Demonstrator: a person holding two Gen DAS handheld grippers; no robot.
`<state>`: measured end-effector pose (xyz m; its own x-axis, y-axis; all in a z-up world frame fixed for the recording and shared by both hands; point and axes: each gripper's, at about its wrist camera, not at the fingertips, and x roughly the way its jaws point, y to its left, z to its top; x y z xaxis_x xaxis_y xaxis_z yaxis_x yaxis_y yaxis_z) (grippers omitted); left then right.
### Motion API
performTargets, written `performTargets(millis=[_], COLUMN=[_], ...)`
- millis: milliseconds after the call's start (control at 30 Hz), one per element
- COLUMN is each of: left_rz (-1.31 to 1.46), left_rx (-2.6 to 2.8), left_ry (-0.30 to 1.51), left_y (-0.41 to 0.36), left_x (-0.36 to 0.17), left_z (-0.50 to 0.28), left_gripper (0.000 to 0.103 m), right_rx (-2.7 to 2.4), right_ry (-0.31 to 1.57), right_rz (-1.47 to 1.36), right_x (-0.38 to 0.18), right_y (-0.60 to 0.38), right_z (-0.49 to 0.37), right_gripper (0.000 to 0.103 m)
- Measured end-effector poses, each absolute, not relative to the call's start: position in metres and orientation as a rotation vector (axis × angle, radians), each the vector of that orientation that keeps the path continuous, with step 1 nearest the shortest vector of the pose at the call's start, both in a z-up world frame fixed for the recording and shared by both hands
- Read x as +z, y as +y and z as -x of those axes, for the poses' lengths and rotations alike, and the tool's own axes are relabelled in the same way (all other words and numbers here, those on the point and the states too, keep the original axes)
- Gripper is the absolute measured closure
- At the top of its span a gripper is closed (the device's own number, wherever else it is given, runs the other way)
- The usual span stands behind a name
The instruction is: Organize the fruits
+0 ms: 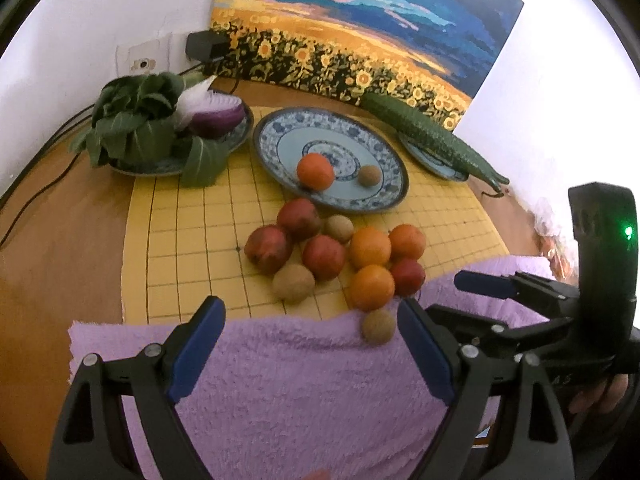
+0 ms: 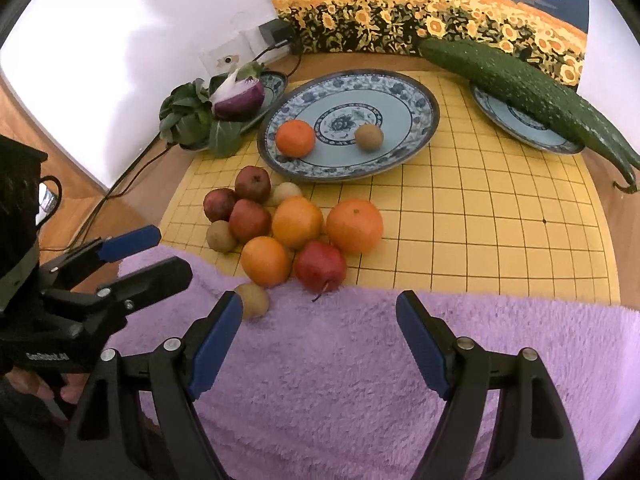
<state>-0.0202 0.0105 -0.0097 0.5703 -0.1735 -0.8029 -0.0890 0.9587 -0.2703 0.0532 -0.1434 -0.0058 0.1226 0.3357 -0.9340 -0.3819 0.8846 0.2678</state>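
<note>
A heap of red apples (image 1: 324, 257), oranges (image 1: 370, 247) and kiwis (image 1: 293, 283) lies on the yellow grid mat (image 1: 180, 240). One kiwi (image 1: 379, 326) (image 2: 253, 300) rests on the edge of the purple towel. Behind the heap, the large blue patterned plate (image 1: 296, 140) (image 2: 392, 104) holds one orange (image 1: 315, 171) (image 2: 295, 138) and one kiwi (image 1: 368, 176) (image 2: 369, 135). My left gripper (image 1: 309, 306) (image 2: 172, 251) is open above the towel, short of the heap. My right gripper (image 2: 320, 300) (image 1: 460, 300) is open beside it, near an apple (image 2: 320, 266). Nothing is between either pair of fingers.
A purple towel (image 1: 304, 380) covers the near table. At the back left a plate carries leafy greens (image 1: 136, 128) and a cut red onion (image 1: 216, 114). A long cucumber (image 2: 520, 84) lies across a small plate at the back right. Cables and a sunflower painting (image 1: 360, 40) line the walls.
</note>
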Motion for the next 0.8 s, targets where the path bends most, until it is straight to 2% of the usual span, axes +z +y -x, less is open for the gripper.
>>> performTargets(millis=[200, 333, 400, 433, 467, 533, 567, 600, 667, 800], left_rz=[0.295, 0.3, 0.304, 0.305, 0.307, 0.317, 0.32, 0.325, 0.334, 0.323], left_rx=[-0.054, -0.052, -0.058, -0.062, -0.072, -0.096, -0.106, -0.112, -0.122, -0.137], left_ry=[0.982, 0.979, 0.984, 0.99, 0.998, 1.011, 1.011, 1.012, 1.019, 1.033], left_y=[0.009, 0.01, 0.011, 0.01, 0.01, 0.01, 0.009, 0.009, 0.009, 0.005], left_x=[-0.017, -0.018, -0.02, -0.021, -0.023, -0.026, -0.027, -0.028, -0.03, -0.031], left_z=[0.023, 0.025, 0.025, 0.025, 0.025, 0.025, 0.026, 0.028, 0.029, 0.029], left_gripper=[0.013, 0.018, 0.03, 0.042, 0.056, 0.076, 0.081, 0.083, 0.09, 0.094], right_rx=[0.525, 0.531, 0.533, 0.538, 0.546, 0.565, 0.571, 0.576, 0.593, 0.608], right_ry=[1.376, 1.39, 1.392, 1.39, 1.391, 1.401, 1.404, 1.406, 1.411, 1.412], right_rz=[0.032, 0.037, 0.041, 0.039, 0.035, 0.034, 0.039, 0.043, 0.049, 0.045], right_x=[-0.012, -0.015, -0.016, -0.016, -0.016, -0.018, -0.019, -0.019, -0.02, -0.021], right_y=[-0.143, -0.14, -0.139, -0.139, -0.138, -0.135, -0.134, -0.133, -0.13, -0.129], right_z=[-0.051, -0.05, -0.05, -0.05, -0.05, -0.05, -0.049, -0.048, -0.047, -0.047], right_gripper=[0.022, 0.022, 0.022, 0.024, 0.031, 0.044, 0.05, 0.053, 0.066, 0.073])
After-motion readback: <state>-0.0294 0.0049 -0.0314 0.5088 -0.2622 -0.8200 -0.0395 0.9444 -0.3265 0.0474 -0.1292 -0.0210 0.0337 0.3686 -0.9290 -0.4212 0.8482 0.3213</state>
